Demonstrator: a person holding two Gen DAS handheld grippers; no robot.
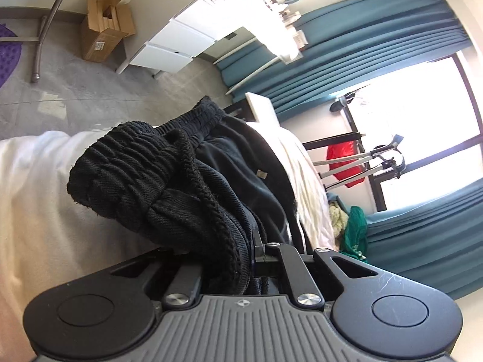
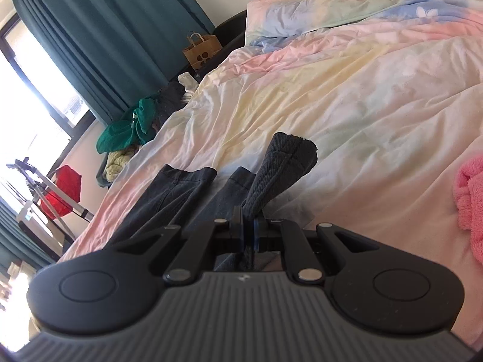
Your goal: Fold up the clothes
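Left wrist view: the left gripper (image 1: 241, 259) has its fingers clamped tight on the black trousers (image 1: 169, 181), bunching the ribbed, elastic waistband and braided drawstring above the pale bed (image 1: 39, 211).

Right wrist view: the right gripper (image 2: 247, 226) pinches a stitched, twill-textured hem corner of the trousers (image 2: 280, 175), legs trailing on the crumpled pastel duvet (image 2: 362, 105).

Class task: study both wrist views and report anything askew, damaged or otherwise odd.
The black trousers are bunched, waistband crumpled at the left tool. Their hem, pinched in the right tool, looks slightly frayed. Nothing spilled.
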